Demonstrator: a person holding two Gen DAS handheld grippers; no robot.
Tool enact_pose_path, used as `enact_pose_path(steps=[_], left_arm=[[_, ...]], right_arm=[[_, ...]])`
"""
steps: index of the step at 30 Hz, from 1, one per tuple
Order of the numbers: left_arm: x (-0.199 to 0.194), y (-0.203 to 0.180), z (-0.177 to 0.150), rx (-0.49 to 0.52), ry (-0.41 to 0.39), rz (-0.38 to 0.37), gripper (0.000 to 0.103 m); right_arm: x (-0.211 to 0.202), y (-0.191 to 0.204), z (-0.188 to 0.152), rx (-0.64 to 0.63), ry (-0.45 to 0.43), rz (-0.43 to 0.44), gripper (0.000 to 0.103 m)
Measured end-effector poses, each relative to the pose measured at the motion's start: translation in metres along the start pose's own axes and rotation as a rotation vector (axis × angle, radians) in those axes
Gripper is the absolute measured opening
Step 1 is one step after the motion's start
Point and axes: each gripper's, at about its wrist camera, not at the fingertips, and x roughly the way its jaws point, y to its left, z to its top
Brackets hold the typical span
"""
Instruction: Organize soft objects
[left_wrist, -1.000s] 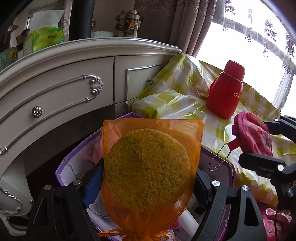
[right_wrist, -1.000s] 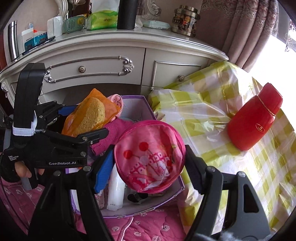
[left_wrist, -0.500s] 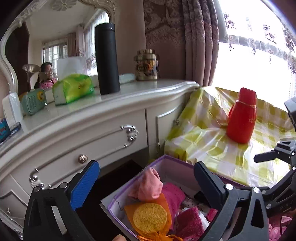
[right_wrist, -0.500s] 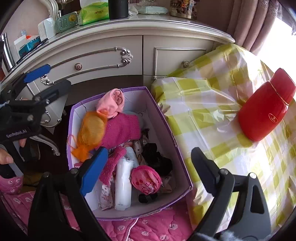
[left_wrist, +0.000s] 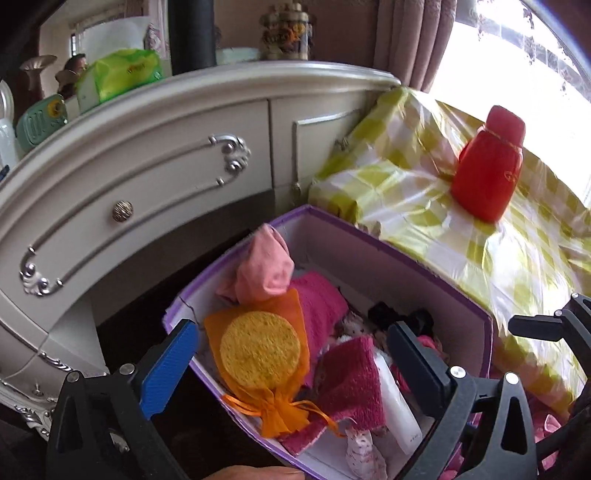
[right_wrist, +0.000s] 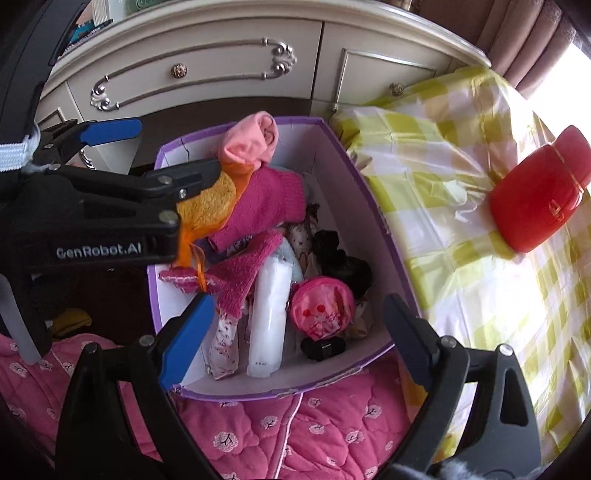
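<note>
A purple-rimmed white box (left_wrist: 436, 280) (right_wrist: 373, 206) holds several soft things. An orange mesh bag with a yellow sponge (left_wrist: 258, 354) (right_wrist: 210, 206) lies at its left side, by a light pink sock roll (left_wrist: 262, 266) (right_wrist: 251, 140) and magenta knit cloths (left_wrist: 351, 384) (right_wrist: 266, 199). A round pink pouch (right_wrist: 319, 308) lies near the box's front. My left gripper (left_wrist: 291, 365) (right_wrist: 155, 151) is open and empty above the orange bag. My right gripper (right_wrist: 295, 332) is open and empty above the pouch.
A cream dresser (left_wrist: 147, 158) (right_wrist: 207, 74) stands behind the box. A red bottle (left_wrist: 487, 177) (right_wrist: 539, 206) stands on a yellow checked cloth (right_wrist: 461, 184) to the right. A pink quilt (right_wrist: 295, 432) lies in front. A white tube (right_wrist: 267, 317) and black items (right_wrist: 340, 262) lie in the box.
Both grippers opened and let go: the orange sponge bag and the pink pouch dropped into the box. Both grippers then drew back above the box.
</note>
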Motion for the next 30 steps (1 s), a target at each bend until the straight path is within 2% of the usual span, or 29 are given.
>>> enact_pose_path(steps=[3, 7, 12, 30], left_arm=[[0.013, -0.011, -0.01, 0.015, 0.053, -0.018, 0.103], [0.021, -0.011, -0.013, 0.003, 0.091, -0.026, 0.103], [0.024, -0.005, -0.011, -0.013, 0.096, -0.006, 0.103], [0.027, -0.005, -0.013, -0.028, 0.109, -0.007, 0.103]], right_arm=[[0.015, -0.001, -0.004, 0.025, 0.052, -0.002, 0.093], [0.015, -0.01, -0.005, 0.069, 0.054, -0.023, 0.093], [0.013, -0.018, -0.006, 0.096, 0.048, -0.034, 0.093], [0.013, -0.023, -0.006, 0.123, 0.048, -0.035, 0.093]])
